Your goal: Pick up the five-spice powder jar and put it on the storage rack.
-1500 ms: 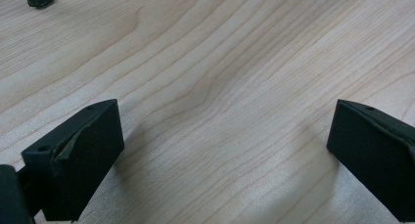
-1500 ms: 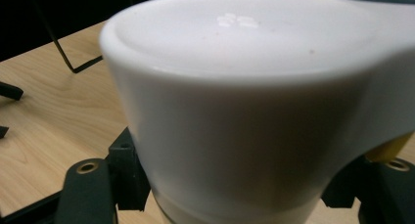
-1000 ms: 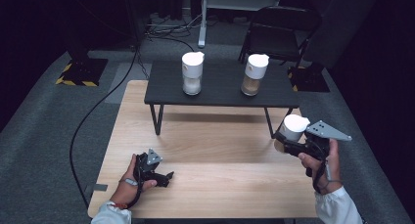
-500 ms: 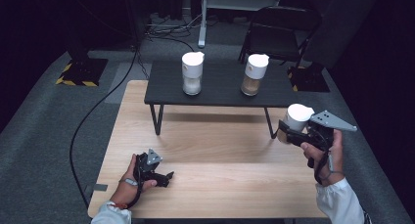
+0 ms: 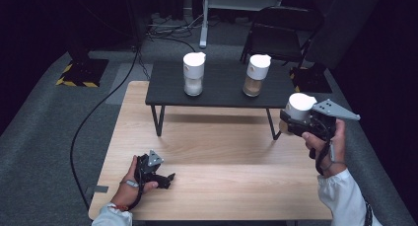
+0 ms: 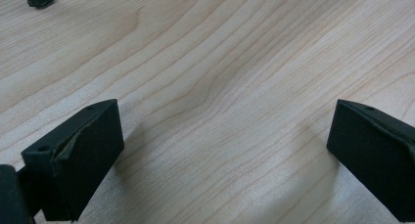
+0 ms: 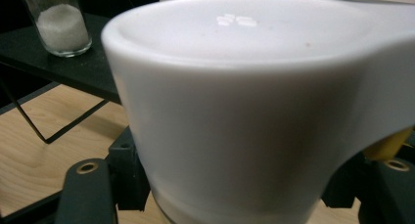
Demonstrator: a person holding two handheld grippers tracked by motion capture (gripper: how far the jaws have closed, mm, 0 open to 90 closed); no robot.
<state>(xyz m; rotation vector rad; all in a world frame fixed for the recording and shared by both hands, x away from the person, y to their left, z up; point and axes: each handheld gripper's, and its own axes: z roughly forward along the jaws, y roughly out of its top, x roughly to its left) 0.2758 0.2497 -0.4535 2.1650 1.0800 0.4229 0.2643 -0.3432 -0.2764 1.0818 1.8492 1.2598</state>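
My right gripper point(image 5: 292, 123) is shut on a jar with a white lid point(image 5: 299, 106), held in the air off the right end of the low black table point(image 5: 222, 90). In the right gripper view the white lid point(image 7: 235, 97) looms large between the two black jaws of the right gripper point(image 7: 235, 194). My left gripper point(image 5: 168, 178) rests on the wooden table point(image 5: 212, 147) near its front left. In the left gripper view the left gripper point(image 6: 225, 155) is open with bare wood between its jaws.
Two more white-lidded jars stand on the black table: one with white contents point(image 5: 193, 74) point(image 7: 56, 21), one with brown contents point(image 5: 257, 74). Behind stands a black chair point(image 5: 281, 33). A cable point(image 5: 98, 107) runs over the grey floor at the left.
The right gripper has risen with the jar and drifted slightly right. The left gripper has stayed where it was.
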